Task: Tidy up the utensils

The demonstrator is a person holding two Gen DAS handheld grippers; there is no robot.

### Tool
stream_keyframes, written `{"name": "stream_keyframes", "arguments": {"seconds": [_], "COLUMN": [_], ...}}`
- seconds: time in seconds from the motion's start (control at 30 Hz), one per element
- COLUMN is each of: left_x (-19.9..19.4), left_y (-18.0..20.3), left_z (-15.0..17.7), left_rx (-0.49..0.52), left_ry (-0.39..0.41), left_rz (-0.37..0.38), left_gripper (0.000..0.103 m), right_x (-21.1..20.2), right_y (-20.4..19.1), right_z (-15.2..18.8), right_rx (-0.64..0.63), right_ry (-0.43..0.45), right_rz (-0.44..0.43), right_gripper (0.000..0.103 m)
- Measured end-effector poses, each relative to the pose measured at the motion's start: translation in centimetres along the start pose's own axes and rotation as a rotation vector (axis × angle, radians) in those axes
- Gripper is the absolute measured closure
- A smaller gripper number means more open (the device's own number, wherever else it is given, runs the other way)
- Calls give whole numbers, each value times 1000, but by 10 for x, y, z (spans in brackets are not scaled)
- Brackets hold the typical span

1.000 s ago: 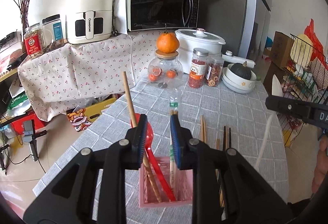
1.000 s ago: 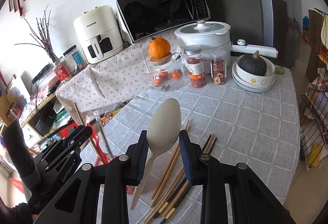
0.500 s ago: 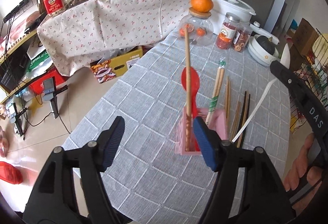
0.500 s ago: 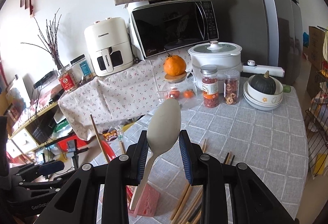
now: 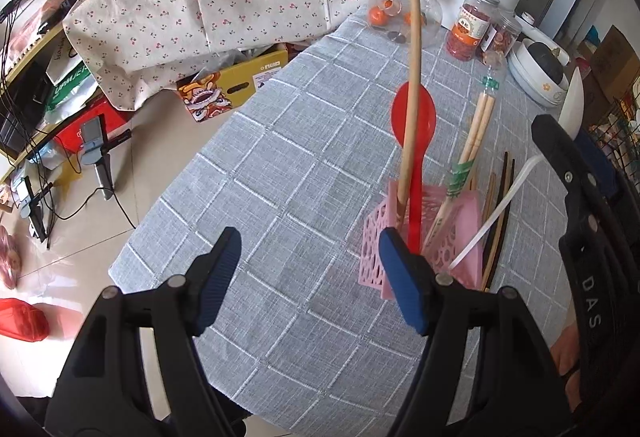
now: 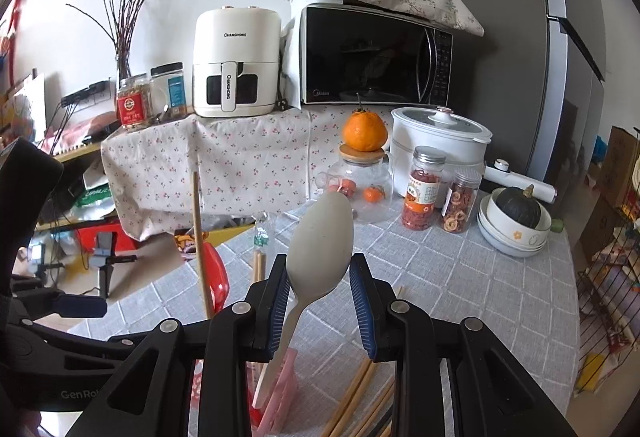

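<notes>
Lowering the white spoon (image 6: 320,237), pinched by your right gripper (image 6: 320,305), into the pink holder (image 5: 460,233) near the table's (image 5: 280,177) front edge could tip this light holder, since your left gripper (image 5: 308,277) is spread and empty.

I see a woven grey cloth (image 5: 280,165) over the desk, a glossy red plastic spoon (image 5: 414,117), a matt pale spoon (image 6: 320,237), bare wooden chopsticks (image 5: 478,125), and a pink holder (image 5: 374,237), probably plastic.
</notes>
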State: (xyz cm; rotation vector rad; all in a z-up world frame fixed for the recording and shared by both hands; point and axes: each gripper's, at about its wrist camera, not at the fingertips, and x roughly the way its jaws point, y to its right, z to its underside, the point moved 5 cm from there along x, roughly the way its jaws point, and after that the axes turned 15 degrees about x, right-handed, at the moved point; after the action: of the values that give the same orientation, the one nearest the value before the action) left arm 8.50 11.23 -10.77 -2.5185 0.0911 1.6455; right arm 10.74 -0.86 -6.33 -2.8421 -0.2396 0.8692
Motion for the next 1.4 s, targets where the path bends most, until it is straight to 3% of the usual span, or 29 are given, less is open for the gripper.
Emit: {"name": "stream_keyframes", "arguments": {"seconds": [0.27,0.4,0.53,0.63,0.97,1.4], "left_x": [0,-1,-4,-10,-24,-29], "left_y": [4,4,9,14,41,101], "left_z": [0,-1,-2,-4,-13,-23], "left_rx": [-14,-22,-22,-14,48,166], "left_ry": [-1,5,11,27,70,82], "left_rz": [33,44,60,80,129,197], "left_gripper": [31,31,31,31,31,31], "right_x": [-12,-22,-32,-37,-50,-49], "right_y": [4,14,30,44,94,162], "right_z": [1,-6,-14,-19,-20,-5], "right_rx": [16,66,113,142,179,210], "right_ry": [-44,-66,-94,-128,-279,-444], "right_rz": [-81,-133,-144,-139,-62,83], "right_gripper": [71,61,57,48,32,31]}}
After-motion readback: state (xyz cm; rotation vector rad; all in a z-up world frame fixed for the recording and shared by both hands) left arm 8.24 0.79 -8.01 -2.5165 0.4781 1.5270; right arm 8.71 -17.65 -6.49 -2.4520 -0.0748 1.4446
